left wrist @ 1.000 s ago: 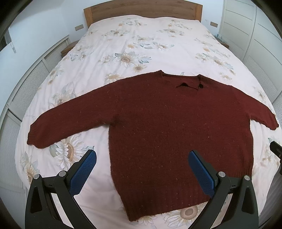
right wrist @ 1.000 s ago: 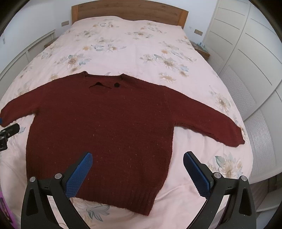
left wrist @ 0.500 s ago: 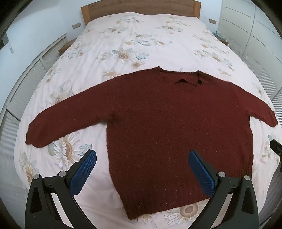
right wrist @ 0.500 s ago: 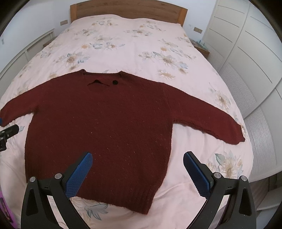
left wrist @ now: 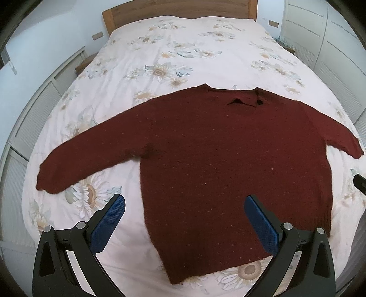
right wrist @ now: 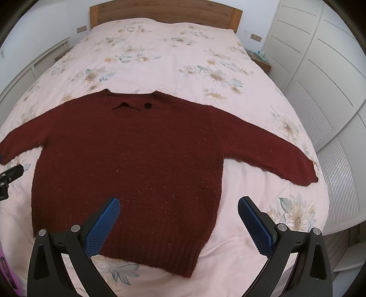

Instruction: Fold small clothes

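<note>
A dark red knitted sweater (left wrist: 217,155) lies flat on the bed, neck away from me, both sleeves spread out to the sides. It also shows in the right wrist view (right wrist: 137,164). My left gripper (left wrist: 184,205) is open and empty, hovering above the sweater's lower left body edge. My right gripper (right wrist: 178,208) is open and empty, hovering above the lower right body edge. The left sleeve cuff (left wrist: 49,180) and right sleeve cuff (right wrist: 304,173) lie flat on the bedcover.
The bed has a pale pink flowered cover (left wrist: 183,45) and a wooden headboard (right wrist: 164,11). White wardrobe doors (right wrist: 320,68) stand on the right, low white panels (left wrist: 34,109) on the left. Part of the other gripper shows at each view's edge (right wrist: 9,176).
Both grippers have moved slightly forward and lower toward the sweater, which now fills more of each view. The sweater itself has not moved. Both grippers stay open.
</note>
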Motion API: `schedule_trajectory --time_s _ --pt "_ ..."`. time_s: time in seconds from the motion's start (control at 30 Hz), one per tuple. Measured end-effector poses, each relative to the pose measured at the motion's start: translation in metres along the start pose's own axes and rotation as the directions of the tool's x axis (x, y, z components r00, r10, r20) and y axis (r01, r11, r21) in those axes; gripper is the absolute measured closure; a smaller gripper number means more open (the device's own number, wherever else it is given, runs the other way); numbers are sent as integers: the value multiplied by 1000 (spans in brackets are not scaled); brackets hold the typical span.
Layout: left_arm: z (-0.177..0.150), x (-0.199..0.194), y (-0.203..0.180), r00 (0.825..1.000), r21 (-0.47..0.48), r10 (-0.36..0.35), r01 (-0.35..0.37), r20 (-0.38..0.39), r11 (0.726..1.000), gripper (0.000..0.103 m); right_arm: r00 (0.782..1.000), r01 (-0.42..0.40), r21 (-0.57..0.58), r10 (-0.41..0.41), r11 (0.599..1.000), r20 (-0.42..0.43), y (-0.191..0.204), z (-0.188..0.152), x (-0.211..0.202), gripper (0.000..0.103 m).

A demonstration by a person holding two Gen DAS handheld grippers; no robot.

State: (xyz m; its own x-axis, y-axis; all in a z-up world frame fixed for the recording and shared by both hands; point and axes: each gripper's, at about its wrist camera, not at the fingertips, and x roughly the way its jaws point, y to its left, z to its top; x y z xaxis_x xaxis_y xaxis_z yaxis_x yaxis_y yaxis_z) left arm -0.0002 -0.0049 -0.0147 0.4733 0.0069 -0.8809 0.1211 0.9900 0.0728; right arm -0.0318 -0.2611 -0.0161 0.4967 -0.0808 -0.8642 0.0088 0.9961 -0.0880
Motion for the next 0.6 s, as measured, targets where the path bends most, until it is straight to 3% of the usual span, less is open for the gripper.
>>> schedule_trajectory --time_s 0.6 --pt "0 0 0 1000 5 5 -5 -5 1000 1 1000 -1 -1 1 1000 -1 0 -1 0 0"
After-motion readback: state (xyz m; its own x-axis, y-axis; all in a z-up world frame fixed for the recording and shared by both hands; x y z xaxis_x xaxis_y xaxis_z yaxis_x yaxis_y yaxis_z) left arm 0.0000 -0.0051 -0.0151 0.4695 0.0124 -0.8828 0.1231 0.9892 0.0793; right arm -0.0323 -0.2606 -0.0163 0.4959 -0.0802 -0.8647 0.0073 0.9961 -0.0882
